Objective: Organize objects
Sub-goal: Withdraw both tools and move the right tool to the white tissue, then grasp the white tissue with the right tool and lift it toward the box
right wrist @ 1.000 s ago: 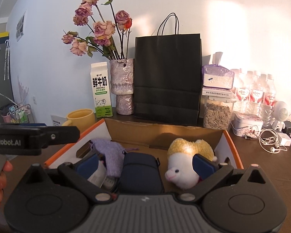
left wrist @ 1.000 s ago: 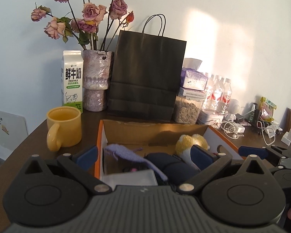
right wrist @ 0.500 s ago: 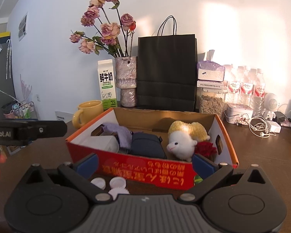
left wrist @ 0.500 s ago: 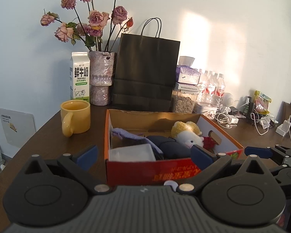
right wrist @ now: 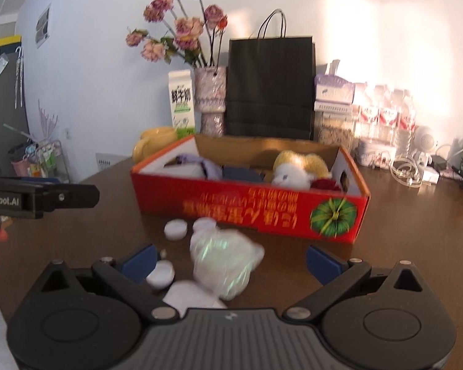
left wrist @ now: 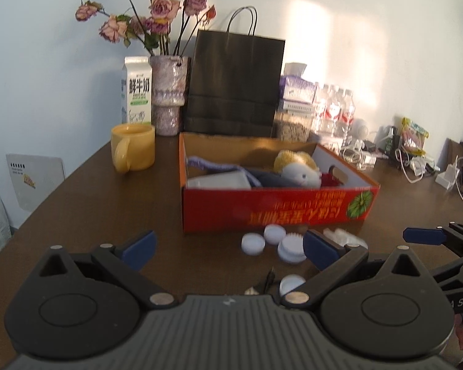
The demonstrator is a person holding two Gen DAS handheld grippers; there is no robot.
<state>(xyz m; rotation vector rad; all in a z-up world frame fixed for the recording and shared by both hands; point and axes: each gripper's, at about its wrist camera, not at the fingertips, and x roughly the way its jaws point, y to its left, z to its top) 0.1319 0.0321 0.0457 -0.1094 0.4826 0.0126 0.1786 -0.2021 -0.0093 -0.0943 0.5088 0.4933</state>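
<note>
white caps (left wrist: 271, 242) ahead of spread fingers (left wrist: 319, 246)

Red box filled, loose bits in front of you

Your red cardboard box (right wrist: 250, 206) sits upright on the surface, holding a white plush toy (right wrist: 290, 175) and dark cloth; white round caps (left wrist: 253, 243) and a crumpled clear bag (right wrist: 225, 265) lie just before it.

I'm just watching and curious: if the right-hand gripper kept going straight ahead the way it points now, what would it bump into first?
Most likely the crinkly white plastic bag lying on the table between the open fingers of the right gripper. Past it stands the red cardboard box. Motion blur leaves depth uncertain.
</note>
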